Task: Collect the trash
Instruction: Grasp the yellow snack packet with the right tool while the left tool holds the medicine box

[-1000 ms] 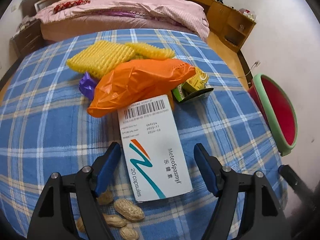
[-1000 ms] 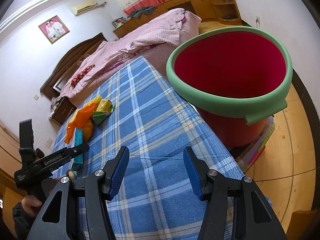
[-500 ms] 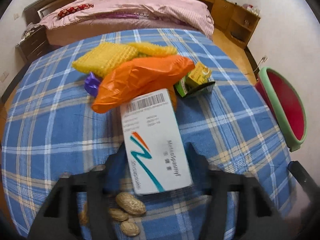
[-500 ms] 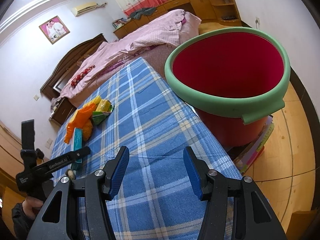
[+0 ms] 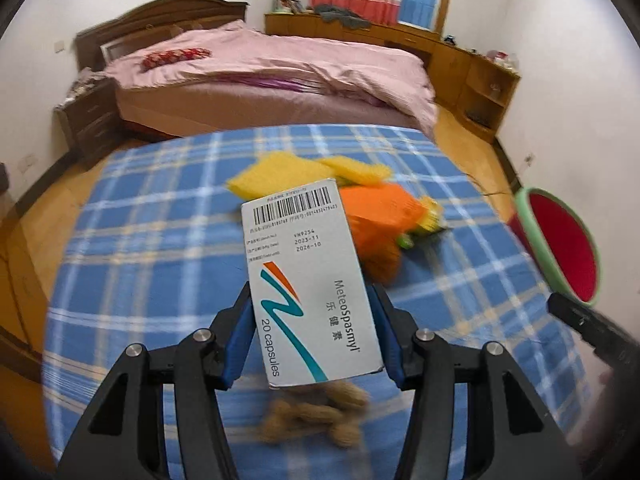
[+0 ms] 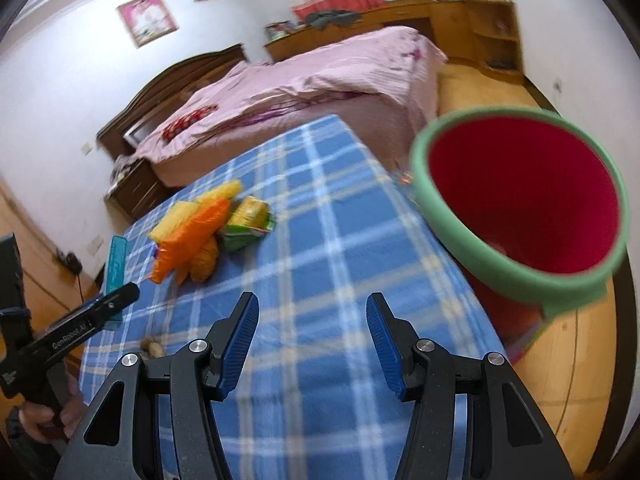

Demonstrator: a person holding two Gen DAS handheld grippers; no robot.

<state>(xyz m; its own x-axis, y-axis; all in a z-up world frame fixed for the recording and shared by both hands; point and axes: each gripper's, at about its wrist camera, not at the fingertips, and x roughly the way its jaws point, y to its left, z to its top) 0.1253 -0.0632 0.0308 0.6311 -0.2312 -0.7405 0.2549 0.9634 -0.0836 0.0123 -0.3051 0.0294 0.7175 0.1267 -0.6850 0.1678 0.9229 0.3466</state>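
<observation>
- Two grippers show: the left gripper (image 5: 312, 320) has its fingers closed on the medicine box (image 5: 310, 280), lifted clear of the counter (image 5: 152, 240).
- Right gripper (image 6: 312, 340) hangs empty, fingers spread wide.
- Red bin (image 5: 560, 240) waits at 3 o'clock.
- Risk: the slick, narrowly pinched box may pivot or slip, landing on the peanuts (image 5: 320, 416).

Matt cardboard box (image 5: 308, 280), woven checked cloth (image 5: 160, 248)

Left gripper (image 5: 311, 332) has its fingers (image 5: 239, 340) clamped on the medicine box (image 5: 308, 280); right gripper (image 6: 311, 344) hovers, fingers spread apart.
</observation>
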